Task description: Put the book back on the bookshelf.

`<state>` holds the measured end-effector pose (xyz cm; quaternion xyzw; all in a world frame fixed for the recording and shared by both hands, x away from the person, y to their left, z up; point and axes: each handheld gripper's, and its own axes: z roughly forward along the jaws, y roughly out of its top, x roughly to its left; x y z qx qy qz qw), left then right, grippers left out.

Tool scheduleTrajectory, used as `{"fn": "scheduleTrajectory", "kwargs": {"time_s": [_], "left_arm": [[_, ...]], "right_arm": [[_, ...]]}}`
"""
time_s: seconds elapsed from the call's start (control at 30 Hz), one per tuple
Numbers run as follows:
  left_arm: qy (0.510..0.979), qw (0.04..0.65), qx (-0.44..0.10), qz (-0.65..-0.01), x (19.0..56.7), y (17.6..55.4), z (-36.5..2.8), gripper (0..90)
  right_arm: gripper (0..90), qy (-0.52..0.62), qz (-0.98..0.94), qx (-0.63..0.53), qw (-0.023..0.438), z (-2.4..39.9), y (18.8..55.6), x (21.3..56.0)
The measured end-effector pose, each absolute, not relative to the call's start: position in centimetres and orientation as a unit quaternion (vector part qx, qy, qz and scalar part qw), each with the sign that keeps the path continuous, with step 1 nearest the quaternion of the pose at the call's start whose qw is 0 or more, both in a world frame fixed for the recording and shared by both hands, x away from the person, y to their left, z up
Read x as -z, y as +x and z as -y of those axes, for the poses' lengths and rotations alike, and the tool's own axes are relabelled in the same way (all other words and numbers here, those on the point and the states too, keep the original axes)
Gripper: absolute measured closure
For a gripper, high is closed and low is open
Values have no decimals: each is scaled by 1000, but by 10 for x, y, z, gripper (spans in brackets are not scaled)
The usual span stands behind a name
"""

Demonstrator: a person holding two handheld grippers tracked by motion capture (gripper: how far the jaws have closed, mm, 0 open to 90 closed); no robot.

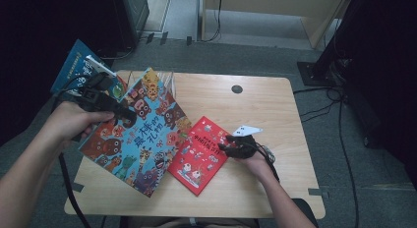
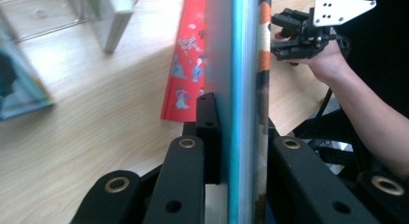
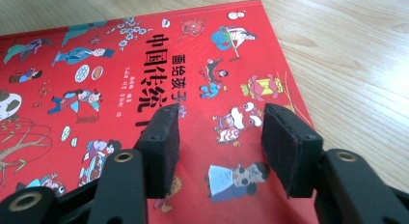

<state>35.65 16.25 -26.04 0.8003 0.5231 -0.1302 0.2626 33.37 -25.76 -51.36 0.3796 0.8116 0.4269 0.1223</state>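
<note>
Blue picture book (image 1: 140,132) clamped by its edge in left gripper (image 1: 123,115), lifted and tilted above table (image 1: 255,110). Red book (image 1: 199,154) flat on table, released; right gripper (image 1: 227,142) above its corner, jaws apart, gripping nothing. Both books probably yet to be put away.

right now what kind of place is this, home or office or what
Probably an office or lab workroom, not a home: a small wooden desk with a cable grommet hole, grey carpet with cables trailing across it, and a dark equipment stand. The picture books suggest a staged sorting setup.
</note>
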Motion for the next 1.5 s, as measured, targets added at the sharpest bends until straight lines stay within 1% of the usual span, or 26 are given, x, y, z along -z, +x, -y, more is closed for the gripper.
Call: {"fn": "scheduleTrajectory", "kwargs": {"time_s": [0.1,0.27,0.6,0.83,1.1,1.2,1.3,1.5], "left_arm": [[791,266,125,-536,259,350,-178,814],[776,277,124,-553,259,344,-196,814],[744,297,115,-587,253,326,-244,814],[731,307,116,-598,245,315,-265,812],[715,314,100,-616,231,301,-291,813],[712,312,93,-622,229,301,-296,812],[715,295,79,-630,225,307,-300,813],[708,282,72,-644,224,315,-307,813]], "right_arm": [[415,362,-818,-429,125,254,338,515],[390,341,-827,-425,139,249,341,516],[387,338,-827,-427,136,247,344,517],[385,338,-827,-428,136,247,344,517],[385,338,-826,-429,136,247,345,517],[385,338,-826,-429,136,247,345,517],[385,338,-827,-428,137,247,345,517],[386,339,-826,-430,137,247,345,517]]}}
